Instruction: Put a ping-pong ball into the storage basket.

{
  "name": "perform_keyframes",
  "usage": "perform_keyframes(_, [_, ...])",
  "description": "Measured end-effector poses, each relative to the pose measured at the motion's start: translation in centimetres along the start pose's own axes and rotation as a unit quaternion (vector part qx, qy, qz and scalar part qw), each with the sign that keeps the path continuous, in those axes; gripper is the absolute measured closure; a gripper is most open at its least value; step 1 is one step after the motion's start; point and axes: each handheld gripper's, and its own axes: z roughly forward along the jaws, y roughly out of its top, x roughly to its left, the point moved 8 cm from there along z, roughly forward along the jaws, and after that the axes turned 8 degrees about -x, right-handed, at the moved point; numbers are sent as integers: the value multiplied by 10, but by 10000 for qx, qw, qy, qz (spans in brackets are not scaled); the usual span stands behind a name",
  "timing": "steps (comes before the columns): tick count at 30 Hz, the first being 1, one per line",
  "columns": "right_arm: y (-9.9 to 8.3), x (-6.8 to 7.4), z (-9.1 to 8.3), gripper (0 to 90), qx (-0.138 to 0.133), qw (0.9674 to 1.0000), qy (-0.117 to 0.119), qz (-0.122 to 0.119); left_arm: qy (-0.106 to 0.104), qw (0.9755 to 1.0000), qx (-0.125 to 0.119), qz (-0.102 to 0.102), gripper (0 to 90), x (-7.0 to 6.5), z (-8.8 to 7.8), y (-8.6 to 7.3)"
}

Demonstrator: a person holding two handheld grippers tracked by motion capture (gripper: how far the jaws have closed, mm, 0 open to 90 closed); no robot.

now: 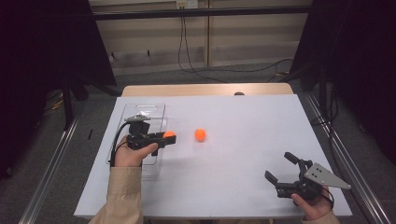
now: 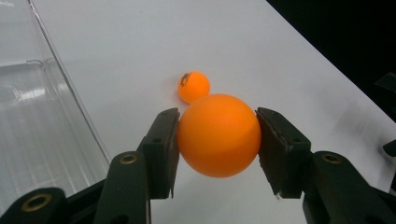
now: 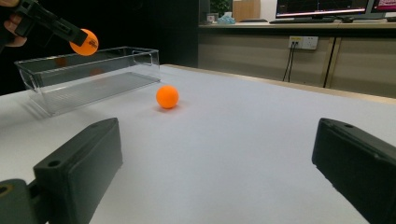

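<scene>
Left gripper view showed the left gripper (image 2: 217, 135) clamping a ball (image 2: 218, 135) beside the bin (image 2: 42, 116), likely needing release inside, while the right gripper (image 1: 284, 169) rested open.

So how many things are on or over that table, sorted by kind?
Orange balls: 2, one held in the left gripper as the held ball, one loose ball lying on the table.
Clear plastic bins: 1, the clear bin.
Hand-held grippers: 2, the left one and the right gripper, which is open and holds nothing.
Total: 5
</scene>
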Motion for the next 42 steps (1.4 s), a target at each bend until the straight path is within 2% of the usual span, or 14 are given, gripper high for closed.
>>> perform_keyframes(14, [0,0,0,14,-6,10000,-3,11,94,10000,-10,29,511,6,-5,1])
perform_keyframes(16, [0,0,0,14,-2,10000,-5,6,134,9999,-62,-33,512,6,-6,1])
perform_keyframes(17, [0,0,0,14,-1,10000,-7,4,116,9999,-30,24,511,7,-7,1])
perform_keyframes(26, [0,0,0,14,-5,10000,10,19,175,9998,-105,-41,512,10,-10,3])
perform_keyframes(42, [0,0,1,14,-2,10000,-3,5,265,9996,-84,29,511,14,-14,3])
